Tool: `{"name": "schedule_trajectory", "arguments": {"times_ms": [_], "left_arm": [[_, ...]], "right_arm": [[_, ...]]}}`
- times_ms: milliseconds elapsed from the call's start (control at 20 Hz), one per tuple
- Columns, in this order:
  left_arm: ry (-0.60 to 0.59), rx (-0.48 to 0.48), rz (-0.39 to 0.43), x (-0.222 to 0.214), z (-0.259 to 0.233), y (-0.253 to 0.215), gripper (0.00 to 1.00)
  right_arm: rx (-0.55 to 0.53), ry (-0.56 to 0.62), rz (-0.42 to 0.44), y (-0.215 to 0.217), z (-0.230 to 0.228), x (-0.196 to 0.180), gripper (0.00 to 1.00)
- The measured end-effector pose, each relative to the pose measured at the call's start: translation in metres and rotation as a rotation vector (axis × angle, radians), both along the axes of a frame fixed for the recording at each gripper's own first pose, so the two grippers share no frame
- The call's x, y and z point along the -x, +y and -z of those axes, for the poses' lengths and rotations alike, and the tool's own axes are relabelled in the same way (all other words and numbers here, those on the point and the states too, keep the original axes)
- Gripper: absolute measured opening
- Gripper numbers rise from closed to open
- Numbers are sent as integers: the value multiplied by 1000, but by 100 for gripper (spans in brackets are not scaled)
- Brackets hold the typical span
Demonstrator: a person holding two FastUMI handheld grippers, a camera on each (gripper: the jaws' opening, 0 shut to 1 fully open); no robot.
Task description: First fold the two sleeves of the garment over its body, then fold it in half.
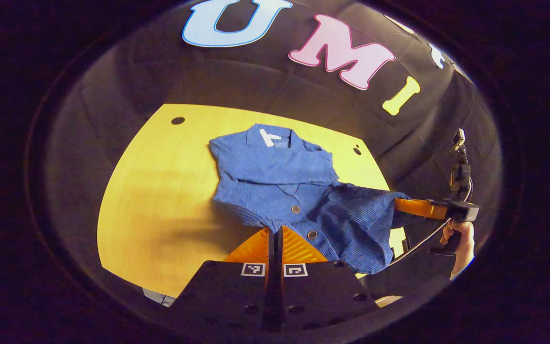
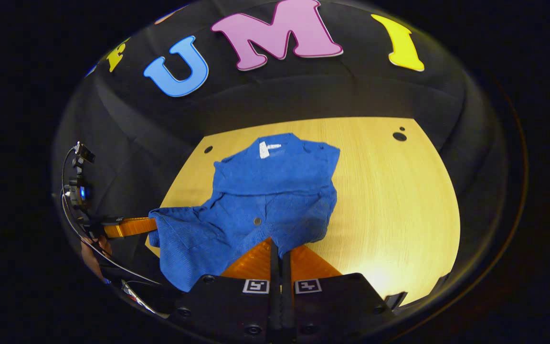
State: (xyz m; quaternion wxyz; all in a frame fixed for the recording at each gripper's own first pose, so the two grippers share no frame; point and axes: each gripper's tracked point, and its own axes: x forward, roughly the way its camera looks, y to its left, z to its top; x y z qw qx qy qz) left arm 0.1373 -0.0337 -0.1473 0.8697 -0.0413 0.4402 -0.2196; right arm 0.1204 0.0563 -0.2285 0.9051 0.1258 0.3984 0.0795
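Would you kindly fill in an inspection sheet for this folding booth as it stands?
Surface: wooden table, a few small dark holes near its far edge.
Job's things: blue cardigan, both sleeves folded over the body, near hem lifted off the table.
Clutter: nothing seen.
Grippers: left gripper and right gripper each shut on a corner of the near hem.
Cables: thin cables run along the left gripper's handle.
Surroundings: black cloth wall behind the table; a hand holds the right gripper.

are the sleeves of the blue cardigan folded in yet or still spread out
Folded in: the blue cardigan shows no sleeves spread on the table; both grippers lift its bottom hem.
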Motion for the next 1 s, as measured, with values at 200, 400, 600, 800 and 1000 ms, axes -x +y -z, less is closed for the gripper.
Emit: {"name": "schedule_trajectory", "arguments": {"times_ms": [200, 400, 600, 800, 1000], "left_arm": [[-73, 17, -22, -66, -44, 5, 0], [-125, -23, -77, -148, -69, 9, 0], [-105, 13, -183, -237, -67, 4, 0], [32, 17, -288, -301, -11, 15, 0], [89, 20, -332, -340, 33, -7, 0]], "right_arm": [[3, -113, 33, -7, -46, -70, 5], [45, -203, 60, -24, -71, -162, 4], [37, -225, 96, -43, -51, -259, 4], [5, -114, 173, -71, 32, -327, 4], [48, -74, 158, -85, 107, -362, 6]]}}
